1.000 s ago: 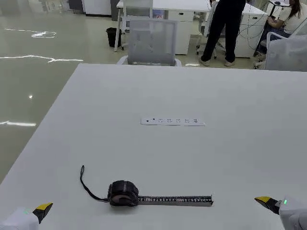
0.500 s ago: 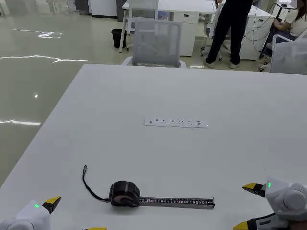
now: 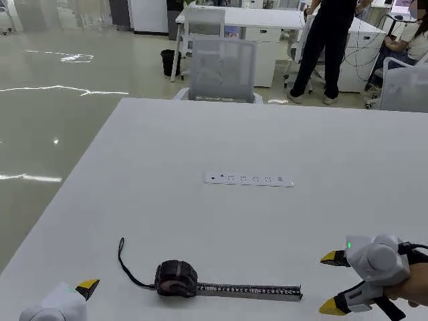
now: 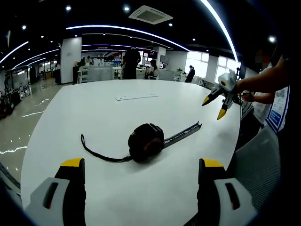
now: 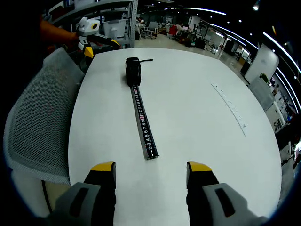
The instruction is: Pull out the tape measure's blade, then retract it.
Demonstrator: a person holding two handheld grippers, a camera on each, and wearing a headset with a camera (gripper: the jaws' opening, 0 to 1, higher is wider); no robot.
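Note:
A black tape measure (image 3: 176, 278) lies near the table's front edge, its blade (image 3: 249, 290) pulled out to the right and flat on the white table (image 3: 221, 140); a black wrist strap (image 3: 128, 263) trails off to its left. The left gripper view has the case (image 4: 146, 141) ahead of my open left gripper (image 4: 139, 167), with nothing between the jaws. The right gripper view looks along the blade (image 5: 142, 121) to the case (image 5: 133, 69); my right gripper (image 5: 150, 170) stands open just short of the blade's tip. In the head view the right gripper (image 3: 332, 281) hovers right of the tip, and the left gripper (image 3: 87, 289) is at bottom left.
A white power strip (image 3: 248, 179) lies mid-table. A grey mesh chair (image 3: 223, 69) stands at the far edge. A person in dark trousers (image 3: 326, 47) stands by desks beyond, and another sits at the far right. The glossy floor (image 3: 60, 100) lies to the left.
The head camera has tilted, shifting the scene down. My right gripper has risen into view and come nearer the blade's tip. The tape measure has not moved.

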